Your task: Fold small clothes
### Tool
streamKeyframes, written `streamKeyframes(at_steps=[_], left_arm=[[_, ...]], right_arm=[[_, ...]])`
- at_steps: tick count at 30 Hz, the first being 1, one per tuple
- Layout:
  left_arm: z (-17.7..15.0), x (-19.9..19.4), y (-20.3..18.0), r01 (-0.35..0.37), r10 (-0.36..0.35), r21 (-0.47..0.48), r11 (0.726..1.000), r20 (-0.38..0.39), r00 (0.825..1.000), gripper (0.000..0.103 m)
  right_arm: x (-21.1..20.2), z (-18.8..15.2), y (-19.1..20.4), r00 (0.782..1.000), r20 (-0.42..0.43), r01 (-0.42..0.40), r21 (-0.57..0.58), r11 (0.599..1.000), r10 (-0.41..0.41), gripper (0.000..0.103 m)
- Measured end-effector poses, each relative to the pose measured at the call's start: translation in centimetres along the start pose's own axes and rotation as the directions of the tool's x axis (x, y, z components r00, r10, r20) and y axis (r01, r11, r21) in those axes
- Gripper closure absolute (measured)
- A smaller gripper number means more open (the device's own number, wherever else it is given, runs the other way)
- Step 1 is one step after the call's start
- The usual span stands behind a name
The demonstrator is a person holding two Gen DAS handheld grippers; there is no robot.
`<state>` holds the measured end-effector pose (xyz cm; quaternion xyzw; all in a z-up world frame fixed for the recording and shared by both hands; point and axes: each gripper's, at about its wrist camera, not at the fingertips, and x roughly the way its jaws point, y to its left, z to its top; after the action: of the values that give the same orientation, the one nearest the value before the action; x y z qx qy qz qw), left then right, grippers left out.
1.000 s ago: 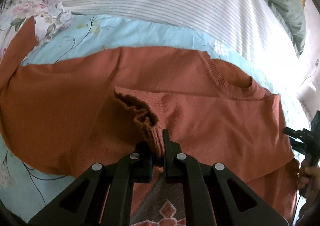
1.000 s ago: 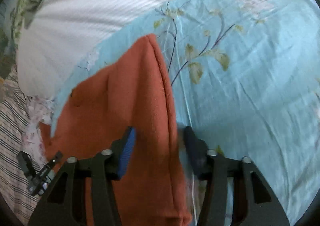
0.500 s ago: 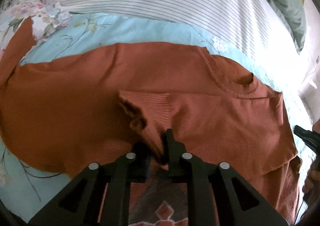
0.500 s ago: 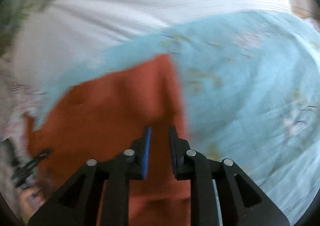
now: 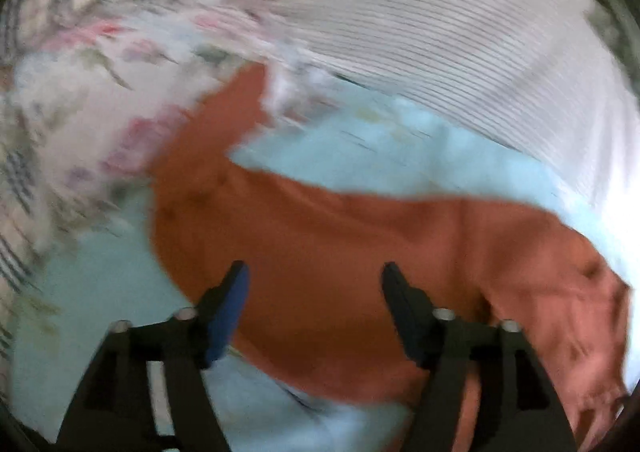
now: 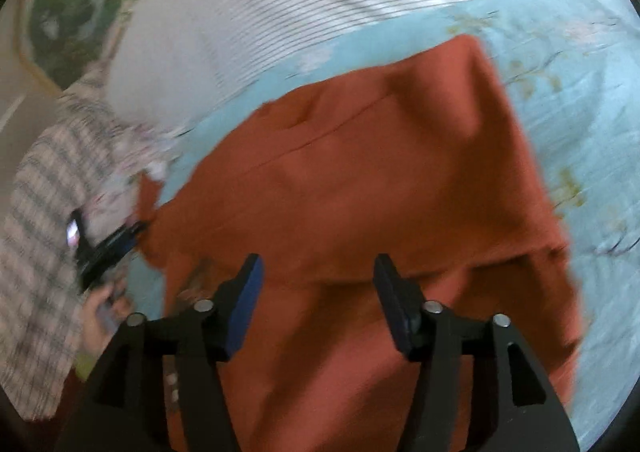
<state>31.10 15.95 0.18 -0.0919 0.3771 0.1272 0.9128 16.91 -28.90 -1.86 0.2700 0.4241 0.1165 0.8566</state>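
Note:
A rust-orange knit sweater (image 5: 360,244) lies spread on a light blue floral sheet (image 5: 400,147); one sleeve runs up toward the pillows. The left wrist view is blurred. My left gripper (image 5: 314,284) hovers above the sweater's body with its jaws opening wide and nothing between the pads. In the right wrist view the sweater (image 6: 380,171) shows a fold laid across its body. My right gripper (image 6: 316,276) hangs over that fold, its jaws opening, pads clear of the cloth. The left gripper (image 6: 104,244) and the hand holding it show at the left edge.
A white striped pillow or quilt (image 5: 460,31) lies along the far side. A floral cloth (image 5: 100,99) and plaid fabric (image 6: 36,252) lie at the left. Green patterned bedding (image 6: 68,23) is at the far corner. Blue sheet (image 6: 592,131) stretches to the right.
The left gripper let go of the ribbed cuff, opened wide and swung left toward the far sleeve. The right gripper closed to a narrow gap half a second ago, then opened, pulling back from the sweater's edge.

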Motion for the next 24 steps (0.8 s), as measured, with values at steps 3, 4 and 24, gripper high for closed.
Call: streamKeyframes(at_steps=[3, 4, 24], left_arm=[[2.7, 2.1, 2.0, -0.124, 0.124, -0.011, 0.992, 0.024, 0.992, 0.019], [3.4, 3.1, 2.3, -0.156, 0.156, -0.001, 0.988, 0.019, 0.988, 0.019], [4.6, 0.8, 6.9, 0.240, -0.239, -0.113, 0.964, 0.023, 0.971, 0.095]], right_arm=[[0.8, -1.4, 1.5, 0.998, -0.036, -0.043, 0.000, 0.999, 0.043, 0.041], [1.0, -1.7, 1.8, 0.998, -0.045, -0.045, 0.002, 0.999, 0.045, 0.041], [0.9, -5.0, 1.4, 0.995, -0.087, -0.043, 0.040, 0.998, 0.046, 0.041]])
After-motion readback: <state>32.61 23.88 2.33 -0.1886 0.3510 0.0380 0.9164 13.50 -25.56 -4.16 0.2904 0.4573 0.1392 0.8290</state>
